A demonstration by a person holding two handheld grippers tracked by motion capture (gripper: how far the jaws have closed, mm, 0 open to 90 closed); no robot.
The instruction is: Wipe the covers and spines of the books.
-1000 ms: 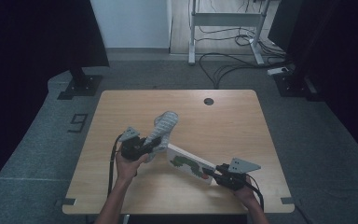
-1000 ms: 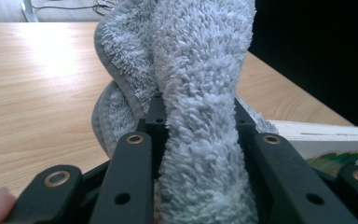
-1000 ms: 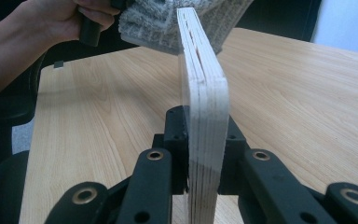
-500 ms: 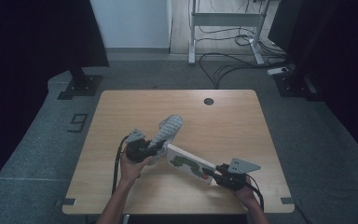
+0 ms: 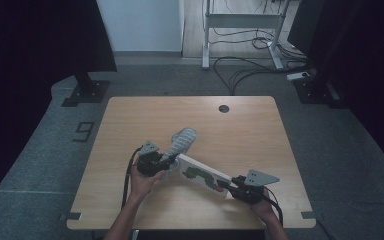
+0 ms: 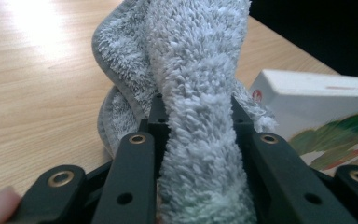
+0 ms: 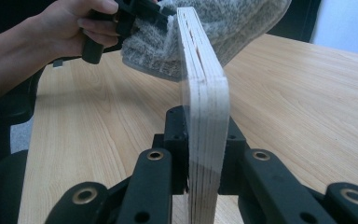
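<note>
Two claws grip: left claw (image 6: 199,140) clenches the grey cloth (image 6: 191,70), right claw (image 7: 200,154) the book (image 7: 205,116).

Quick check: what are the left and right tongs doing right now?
Left tongs: closed on the grey fluffy cloth.
Right tongs: closed on the edge of the white book.
</note>
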